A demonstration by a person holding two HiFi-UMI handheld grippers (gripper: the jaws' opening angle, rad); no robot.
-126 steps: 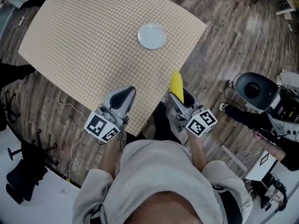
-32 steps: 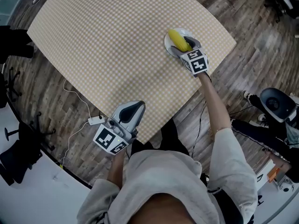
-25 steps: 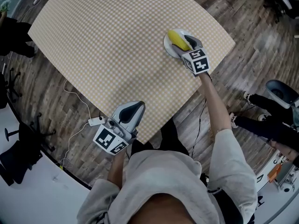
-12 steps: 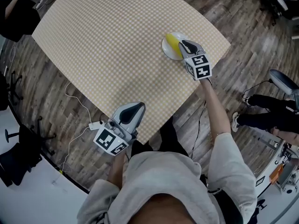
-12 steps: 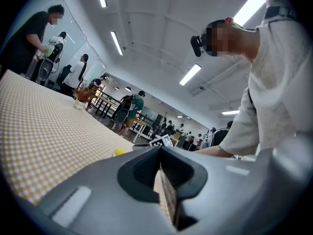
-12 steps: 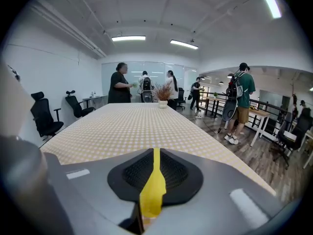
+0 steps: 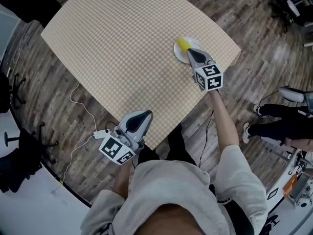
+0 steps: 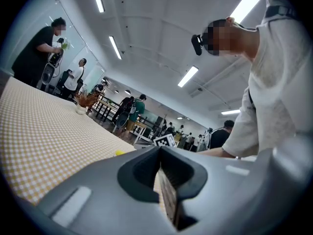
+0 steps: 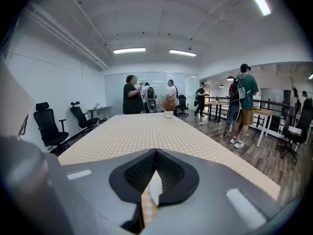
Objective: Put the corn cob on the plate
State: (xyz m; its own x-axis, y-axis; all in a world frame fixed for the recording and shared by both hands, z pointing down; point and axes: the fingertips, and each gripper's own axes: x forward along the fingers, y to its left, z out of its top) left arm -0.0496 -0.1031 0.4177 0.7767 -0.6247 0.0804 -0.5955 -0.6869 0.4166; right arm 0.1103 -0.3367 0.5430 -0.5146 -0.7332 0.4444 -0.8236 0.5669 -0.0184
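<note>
Over the checkered table [image 7: 122, 48], left tool [image 7: 141, 115] and right tool [image 7: 190, 54] are closed and empty; corn cob [image 7: 183, 44] lies on plate [image 7: 176, 51].

A checkered table [image 7: 122, 48] stands on plank floor [image 7: 49, 102], with black office chairs [image 9: 49, 126] by the wall.

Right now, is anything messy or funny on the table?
No, nothing stands out. The corn cob lies on the plate, the plate sits flat on the table, and nothing is spilled.
</note>
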